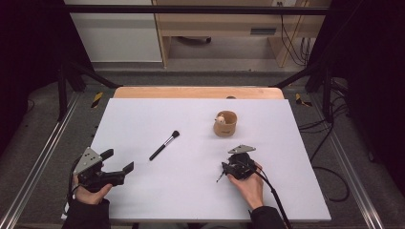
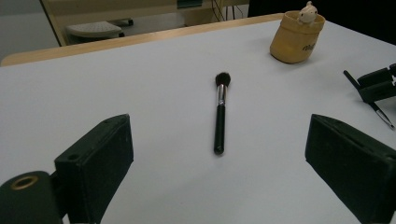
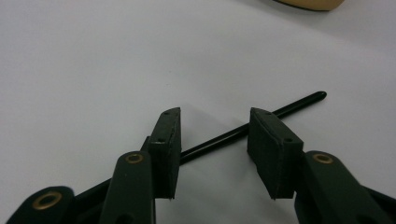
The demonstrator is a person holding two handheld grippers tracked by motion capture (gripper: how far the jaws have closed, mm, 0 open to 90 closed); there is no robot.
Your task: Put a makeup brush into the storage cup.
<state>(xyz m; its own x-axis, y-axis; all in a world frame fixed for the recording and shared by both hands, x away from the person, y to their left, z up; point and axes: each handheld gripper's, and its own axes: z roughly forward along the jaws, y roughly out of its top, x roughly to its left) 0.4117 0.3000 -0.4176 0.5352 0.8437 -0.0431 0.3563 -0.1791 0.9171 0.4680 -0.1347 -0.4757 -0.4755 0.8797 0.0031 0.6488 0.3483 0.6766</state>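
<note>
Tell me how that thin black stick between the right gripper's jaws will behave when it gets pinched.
The thin black stick looks round and glossy, so it may roll or slip sideways on the smooth white table. It lies flat between the open jaws of the right gripper, leaving little to grip. Being so slender, it is probably light, likely stiff.

On the far right part of the white tabletop [image 1: 157, 114] stands a small tan cup [image 1: 226, 126] with a pale little figure [image 1: 221, 119] peeking over its rim, and beyond the table's wooden edge [image 1: 191, 92] black cables [image 1: 293, 45] hang by a light wooden cabinet [image 1: 215, 24].
</note>
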